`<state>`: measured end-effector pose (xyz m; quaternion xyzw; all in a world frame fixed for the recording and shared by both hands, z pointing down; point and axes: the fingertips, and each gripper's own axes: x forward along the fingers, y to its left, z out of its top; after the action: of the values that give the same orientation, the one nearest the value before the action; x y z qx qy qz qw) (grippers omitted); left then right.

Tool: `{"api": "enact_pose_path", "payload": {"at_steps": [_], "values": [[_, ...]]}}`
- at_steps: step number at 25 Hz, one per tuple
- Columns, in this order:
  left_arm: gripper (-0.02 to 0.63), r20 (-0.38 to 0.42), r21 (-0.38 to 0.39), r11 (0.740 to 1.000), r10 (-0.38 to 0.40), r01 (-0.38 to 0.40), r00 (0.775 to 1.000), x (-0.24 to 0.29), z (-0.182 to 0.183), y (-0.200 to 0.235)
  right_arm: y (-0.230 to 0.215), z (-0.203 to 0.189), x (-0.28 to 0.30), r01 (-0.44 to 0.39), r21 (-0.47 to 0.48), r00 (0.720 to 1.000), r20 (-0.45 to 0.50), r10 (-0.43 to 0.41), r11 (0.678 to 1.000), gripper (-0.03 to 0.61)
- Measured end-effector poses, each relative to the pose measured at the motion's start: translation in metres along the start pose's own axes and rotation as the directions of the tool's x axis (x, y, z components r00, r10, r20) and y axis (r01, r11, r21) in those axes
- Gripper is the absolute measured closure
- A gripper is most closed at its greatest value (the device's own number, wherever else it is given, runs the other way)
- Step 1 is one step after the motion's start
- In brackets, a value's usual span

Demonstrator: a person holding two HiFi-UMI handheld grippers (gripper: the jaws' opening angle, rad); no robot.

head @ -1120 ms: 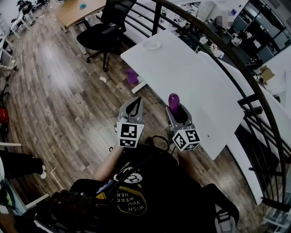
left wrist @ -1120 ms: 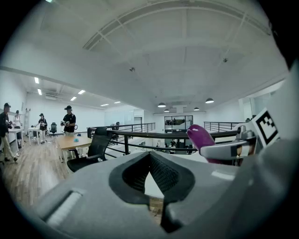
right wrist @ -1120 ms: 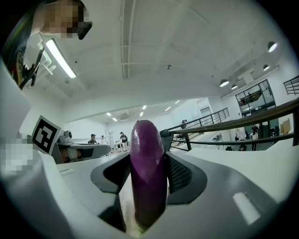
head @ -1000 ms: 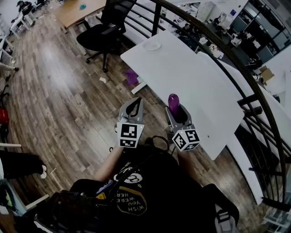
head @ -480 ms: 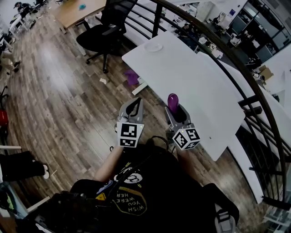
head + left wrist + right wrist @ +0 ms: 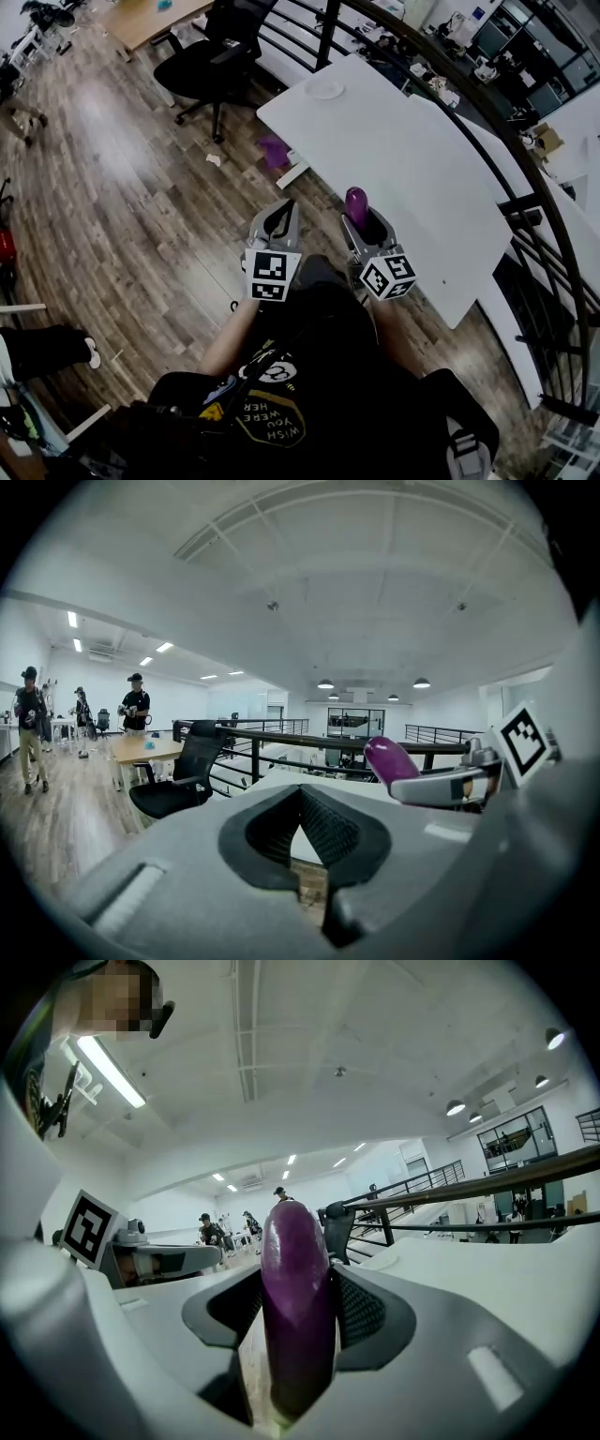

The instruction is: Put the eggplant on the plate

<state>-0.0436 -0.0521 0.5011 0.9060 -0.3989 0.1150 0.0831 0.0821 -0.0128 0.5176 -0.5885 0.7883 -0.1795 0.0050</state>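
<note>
Eggplant [image 6: 298, 1307] sits clamped in the right hand-held gripper [image 6: 364, 225]. The right gripper view shows both jaws pressed against its purple sides. It stands lengthwise between them, and its rounded end pokes out past the tips. From the head view it hangs at the near long edge of the white desk [image 6: 422, 159], held up in the air and not touching the top. From so steep an angle it is hard to tell whether it is over the desk or just short of that edge.

The left hand-held gripper [image 6: 275, 223] is off the desk, on the near side. It hangs over the wooden floor [image 6: 122, 187], beside the right one but apart from it. Its jaws are drawn together at the tips and nothing is caught between them. Through the gap behind the tips, the left gripper view shows only floor and the desk's edge.

The plate [image 6: 325, 90] is small and white. It lies flat near the far corner of the desk, well apart from the eggplant, with a long bare stretch of desk between them. A black office chair [image 6: 202, 61] stands on the floor just beyond that same far corner. A dark railing [image 6: 525, 178] runs along the far side of the desk.
</note>
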Motion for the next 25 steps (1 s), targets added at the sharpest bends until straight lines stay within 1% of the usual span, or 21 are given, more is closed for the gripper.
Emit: {"api": "enact_pose_path", "payload": {"at_steps": [2, 5, 8, 10, 11, 13, 15, 18, 21, 23, 25], "values": [[0.607, -0.004, -0.004, 1.0, 0.004, -0.004, 1.0, -0.004, -0.002, 0.002, 0.002, -0.002, 0.006, -0.008, -0.008, 1.0, -0.013, 0.008, 1.0, 0.348], [0.607, -0.007, -0.006, 1.0, 0.025, -0.025, 1.0, -0.013, 0.001, 0.001, 0.004, 0.007, 0.005, -0.028, -0.012, 1.0, -0.014, 0.028, 1.0, 0.348], [0.607, -0.008, -0.022, 0.999, 0.045, -0.045, 0.999, 0.004, 0.003, 0.025, -0.004, 0.014, 0.031, -0.043, -0.016, 0.999, -0.01, 0.043, 0.999, 0.348], [0.607, -0.018, -0.028, 0.998, 0.05, -0.05, 0.999, 0.012, -0.002, 0.04, -0.006, 0.01, 0.048, -0.05, -0.018, 0.998, -0.026, 0.05, 0.999, 0.348], [0.607, -0.023, -0.028, 0.998, 0.05, -0.051, 0.998, 0.015, -0.004, 0.04, -0.01, 0.007, 0.052, -0.056, -0.02, 0.998, -0.039, 0.055, 0.998, 0.349], [0.607, -0.027, -0.026, 0.998, 0.049, -0.049, 0.998, 0.032, 0.0, 0.036, -0.028, 0.008, 0.062, -0.072, -0.028, 0.995, -0.064, 0.07, 0.997, 0.35], [0.607, -0.016, -0.026, 0.999, 0.047, -0.047, 0.999, 0.062, 0.014, 0.035, -0.051, 0.018, 0.08, -0.09, -0.046, 0.993, -0.086, 0.086, 0.995, 0.35], [0.607, -0.003, -0.038, 0.998, 0.046, -0.046, 0.999, 0.108, 0.03, 0.043, -0.084, 0.025, 0.118, -0.121, -0.099, 0.986, -0.127, 0.108, 0.988, 0.35], [0.607, -0.024, -0.031, 0.998, 0.053, -0.054, 0.998, 0.134, 0.032, 0.047, -0.117, 0.013, 0.157, -0.158, -0.198, 0.969, -0.22, 0.113, 0.968, 0.35], [0.607, -0.035, -0.027, 0.997, 0.067, -0.068, 0.997, 0.141, 0.035, 0.049, -0.138, 0.004, 0.186, -0.195, -0.273, 0.95, -0.29, 0.113, 0.942, 0.35], [0.607, -0.042, -0.037, 0.996, 0.081, -0.082, 0.996, 0.146, 0.038, 0.051, -0.158, -0.006, 0.216, -0.245, -0.342, 0.925, -0.363, 0.113, 0.907, 0.349]]}}
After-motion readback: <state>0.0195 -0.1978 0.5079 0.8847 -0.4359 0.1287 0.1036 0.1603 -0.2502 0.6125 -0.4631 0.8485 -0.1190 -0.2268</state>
